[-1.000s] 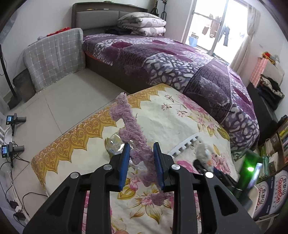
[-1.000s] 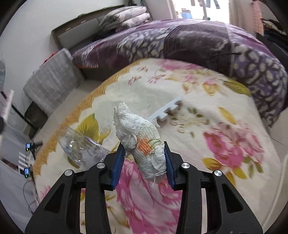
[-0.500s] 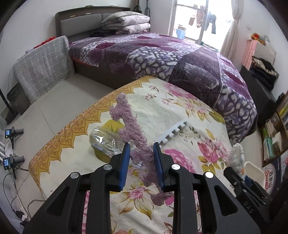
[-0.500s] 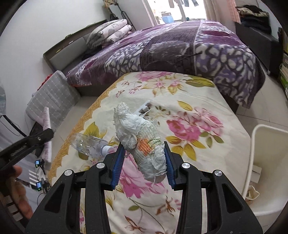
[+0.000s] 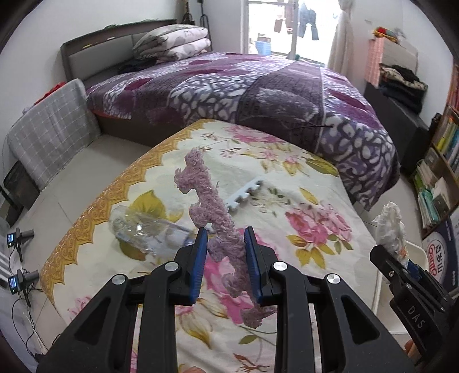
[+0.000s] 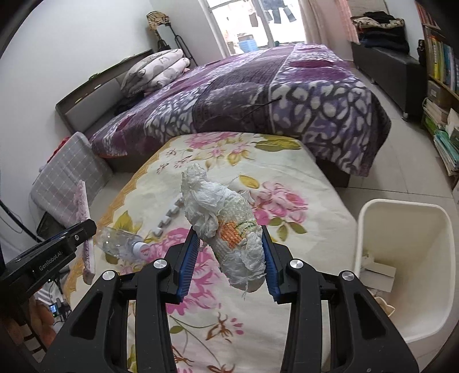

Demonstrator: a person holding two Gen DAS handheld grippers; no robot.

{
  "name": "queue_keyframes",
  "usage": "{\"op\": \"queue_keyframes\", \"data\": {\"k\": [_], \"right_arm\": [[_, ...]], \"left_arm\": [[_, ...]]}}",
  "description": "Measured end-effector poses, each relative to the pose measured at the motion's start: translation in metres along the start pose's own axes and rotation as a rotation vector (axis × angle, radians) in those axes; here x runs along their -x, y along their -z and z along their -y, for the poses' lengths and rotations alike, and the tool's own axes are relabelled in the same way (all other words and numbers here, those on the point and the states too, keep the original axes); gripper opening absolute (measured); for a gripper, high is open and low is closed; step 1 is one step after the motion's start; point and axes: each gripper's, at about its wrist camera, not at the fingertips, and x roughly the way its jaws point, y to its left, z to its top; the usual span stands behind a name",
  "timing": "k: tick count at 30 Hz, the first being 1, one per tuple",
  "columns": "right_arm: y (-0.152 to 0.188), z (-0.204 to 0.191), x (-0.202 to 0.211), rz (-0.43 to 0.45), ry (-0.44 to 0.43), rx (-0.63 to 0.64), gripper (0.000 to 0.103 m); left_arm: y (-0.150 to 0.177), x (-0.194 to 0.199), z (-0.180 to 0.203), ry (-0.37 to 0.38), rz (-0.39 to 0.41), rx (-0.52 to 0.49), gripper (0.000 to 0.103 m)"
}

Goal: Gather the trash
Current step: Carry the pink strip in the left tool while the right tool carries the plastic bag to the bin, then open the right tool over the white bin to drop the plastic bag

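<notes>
Each camera sits just behind its own fingers, looking forward and steeply down, close over the floral surface [image 5: 287,178]. Both views share that surface, the purple bed [image 6: 258,94] beyond the fingers, and the plastic bottle [image 5: 143,232].

Bedroom in daylight

White walls [image 5: 100,17], pale tiled floor [image 6: 401,137]. Large bed [image 5: 258,86] under a purple patterned blanket, dark headboard [image 5: 114,34] behind, folded quilts [image 5: 175,40] stacked at its head. In front, a low surface covered by a cream floral cloth [image 5: 301,206]. Bright glass door [image 5: 275,25] at the far end, laundry hanging outside, curtain [image 5: 341,37] beside it. Bookshelf [image 6: 441,74] along the right wall, dark bench [image 6: 384,66] near it.
</notes>
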Motion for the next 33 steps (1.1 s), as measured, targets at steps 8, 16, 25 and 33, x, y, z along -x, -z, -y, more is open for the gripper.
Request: {"op": "queue_keyframes", "data": {"k": [8,16,25,33], "right_arm": [[-0.001,0.027,0.013,0.007,0.036,-0.032,0.039],[-0.001,0.057,0.028,0.021,0.078,-0.086,0.039],[-0.003,0.099,0.044,0.039,0.136,-0.197,0.04],[-0.001,0.141,0.06,0.04,0.208,-0.316,0.041]], "left_arm": [[0.001,0.003,0.038,0.036,0.012,-0.05,0.027],[0.006,0.003,0.073,0.068,0.019,-0.102,0.027],[0.014,0.004,0.109,0.106,0.016,-0.164,0.027],[0.024,0.007,0.142,0.153,0.014,-0.226,0.027]]}}
